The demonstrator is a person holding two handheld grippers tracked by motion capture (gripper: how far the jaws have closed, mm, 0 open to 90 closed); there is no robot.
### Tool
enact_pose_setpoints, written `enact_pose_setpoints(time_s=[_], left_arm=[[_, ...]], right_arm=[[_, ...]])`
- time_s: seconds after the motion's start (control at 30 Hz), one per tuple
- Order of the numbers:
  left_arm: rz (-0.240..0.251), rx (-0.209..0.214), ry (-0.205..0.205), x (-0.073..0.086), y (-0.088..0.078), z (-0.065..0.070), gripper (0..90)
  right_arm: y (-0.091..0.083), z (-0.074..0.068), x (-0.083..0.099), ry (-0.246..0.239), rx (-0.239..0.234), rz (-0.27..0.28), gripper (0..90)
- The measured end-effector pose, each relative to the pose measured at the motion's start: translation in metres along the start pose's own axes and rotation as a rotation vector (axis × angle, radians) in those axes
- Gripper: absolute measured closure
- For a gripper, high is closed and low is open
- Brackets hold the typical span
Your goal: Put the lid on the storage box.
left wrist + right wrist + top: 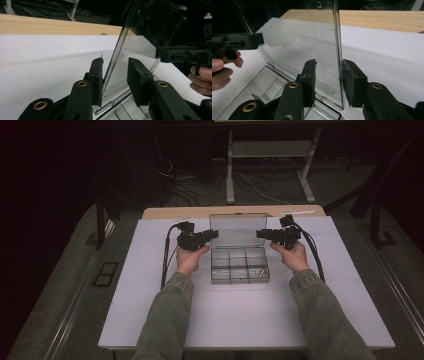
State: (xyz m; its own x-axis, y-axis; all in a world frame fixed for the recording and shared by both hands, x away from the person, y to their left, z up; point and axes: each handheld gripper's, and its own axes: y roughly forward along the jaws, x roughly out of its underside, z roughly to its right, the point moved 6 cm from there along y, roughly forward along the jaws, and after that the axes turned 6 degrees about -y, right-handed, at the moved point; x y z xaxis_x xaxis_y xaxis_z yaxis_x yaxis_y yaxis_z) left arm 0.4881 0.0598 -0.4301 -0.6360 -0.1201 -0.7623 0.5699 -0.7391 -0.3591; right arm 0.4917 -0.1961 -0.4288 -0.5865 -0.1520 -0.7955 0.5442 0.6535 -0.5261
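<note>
Now we ease both the left gripper and right gripper straight off the upright lid, jaws parted, gripping nothing, so the box stays open.

Box mid-table, lid upright behind compartments.

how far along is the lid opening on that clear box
Done: the clear lid stands upright over the compartment box. In hand: the left gripper and right gripper straddle its side edges with jaws parted, not clamping. Left: withdrawing both; small parts sit in a front compartment.
</note>
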Motion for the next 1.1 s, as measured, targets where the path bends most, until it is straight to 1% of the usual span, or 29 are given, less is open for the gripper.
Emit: enact_pose_setpoints(time_s=[0.07,0.13,0.17,0.23,0.3,0.37,0.43,0.53,0.57,0.6,0.7,0.77,0.93,1.1], left_arm=[[0.0,0.003,0.014,-0.001,-0.001,0.002,61.8],[0.015,0.012,0.023,-0.003,-0.002,0.005,60.6],[0.015,0.016,0.03,-0.004,-0.003,0.006,60.0],[0.028,0.024,0.03,-0.007,-0.005,0.009,59.0],[0.04,0.03,0.041,-0.01,-0.007,0.012,57.8],[0.042,0.031,0.043,-0.012,-0.009,0.014,57.1],[0.057,0.04,0.041,-0.015,-0.013,0.016,57.2],[0.1,0.068,0.022,-0.021,-0.019,0.02,58.5],[0.113,0.072,0.017,-0.024,-0.02,0.021,59.7],[0.116,0.068,0.015,-0.025,-0.021,0.022,61.1],[0.102,0.042,0.036,-0.026,-0.022,0.024,64.2],[0.104,0.048,0.039,-0.026,-0.021,0.024,64.4],[0.1,0.04,0.054,-0.025,-0.022,0.024,65.1],[0.093,0.037,0.066,-0.024,-0.022,0.024,65.0]], right_arm=[[-0.002,-0.001,0.001,-0.006,0.001,-0.006,64.0],[-0.003,-0.002,0.001,-0.015,0.002,-0.005,64.0],[-0.004,-0.002,0.002,-0.018,0.0,-0.007,64.0],[-0.005,-0.003,0.002,-0.023,0.003,-0.004,64.2],[-0.006,-0.003,0.003,-0.027,0.002,-0.007,64.2],[-0.006,-0.004,0.003,-0.027,0.003,-0.006,64.1],[-0.007,-0.004,0.003,-0.031,0.0,-0.009,63.9],[-0.008,-0.005,0.004,-0.036,0.003,-0.008,63.8],[-0.009,-0.005,0.004,-0.036,0.003,-0.009,63.9],[-0.009,-0.005,0.004,-0.035,0.002,-0.009,63.8],[-0.009,-0.005,0.004,-0.037,0.004,-0.011,63.6],[-0.01,-0.005,0.004,-0.036,0.004,-0.013,63.5],[-0.012,-0.005,0.003,-0.028,0.0,-0.008,62.7],[-0.02,-0.008,0.0,-0.036,-0.006,0.001,58.1]])
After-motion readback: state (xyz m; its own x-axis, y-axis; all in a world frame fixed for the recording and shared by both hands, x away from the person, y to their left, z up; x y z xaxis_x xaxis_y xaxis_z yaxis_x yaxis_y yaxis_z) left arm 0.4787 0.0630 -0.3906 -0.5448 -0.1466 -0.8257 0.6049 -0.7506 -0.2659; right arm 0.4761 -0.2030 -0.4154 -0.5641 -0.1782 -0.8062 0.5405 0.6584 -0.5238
